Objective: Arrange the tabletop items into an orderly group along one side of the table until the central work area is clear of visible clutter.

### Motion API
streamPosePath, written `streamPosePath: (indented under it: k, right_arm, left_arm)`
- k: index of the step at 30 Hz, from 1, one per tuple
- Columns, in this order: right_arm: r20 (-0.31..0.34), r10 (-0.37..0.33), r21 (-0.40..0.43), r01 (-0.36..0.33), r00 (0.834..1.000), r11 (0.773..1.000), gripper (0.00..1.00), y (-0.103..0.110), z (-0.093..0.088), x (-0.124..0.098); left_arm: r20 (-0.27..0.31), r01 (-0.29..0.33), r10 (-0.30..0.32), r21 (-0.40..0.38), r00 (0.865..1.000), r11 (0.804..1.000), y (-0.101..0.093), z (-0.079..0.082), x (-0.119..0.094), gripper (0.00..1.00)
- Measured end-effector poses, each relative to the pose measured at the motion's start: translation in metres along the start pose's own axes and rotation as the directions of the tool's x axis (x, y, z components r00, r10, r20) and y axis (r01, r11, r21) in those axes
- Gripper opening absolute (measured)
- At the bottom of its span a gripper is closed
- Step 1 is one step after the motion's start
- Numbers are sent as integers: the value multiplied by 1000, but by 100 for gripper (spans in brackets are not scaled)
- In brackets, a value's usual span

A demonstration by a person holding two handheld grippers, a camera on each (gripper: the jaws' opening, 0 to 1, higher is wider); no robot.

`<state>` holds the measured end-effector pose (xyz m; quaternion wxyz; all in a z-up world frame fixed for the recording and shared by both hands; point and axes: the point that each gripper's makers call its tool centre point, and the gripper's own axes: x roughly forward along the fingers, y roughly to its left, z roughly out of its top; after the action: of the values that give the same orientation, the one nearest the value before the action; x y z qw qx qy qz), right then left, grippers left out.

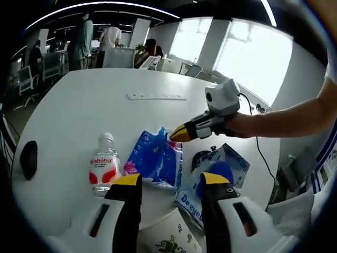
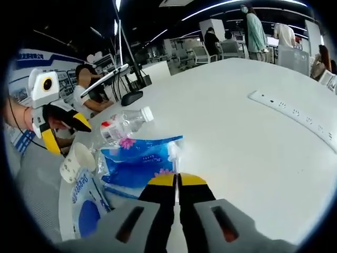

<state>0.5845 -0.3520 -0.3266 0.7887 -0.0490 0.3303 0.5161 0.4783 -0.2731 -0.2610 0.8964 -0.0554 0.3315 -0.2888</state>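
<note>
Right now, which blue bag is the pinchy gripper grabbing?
The right gripper pinches the flowery blue pack beside the bottle; the other blue-and-white bag lies untouched.

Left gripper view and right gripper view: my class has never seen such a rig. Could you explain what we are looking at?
A person holds a hand tool with a two-jaw claw in each hand, and each tool carries its own camera looking along its jaws. The left claw is open above a white table. The right claw is shut, apparently pinching the edge of a blue packet. Also on the table are a water bottle, a second packet, a paper cup and a power strip.
</note>
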Motion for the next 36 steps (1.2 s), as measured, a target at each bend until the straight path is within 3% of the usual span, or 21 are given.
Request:
streamPosePath:
  k: [14, 36]
  right_arm:
    - [34, -3, 70, 1, 999, 998, 0, 6, 3, -12]
    - [158, -70, 104, 54, 985, 993, 0, 7, 32, -49]
  left_arm:
    - [-6, -6, 6, 2, 1000, 1000, 1, 3, 4, 42]
    - [8, -17, 17, 9, 1000, 1000, 2, 17, 11, 40]
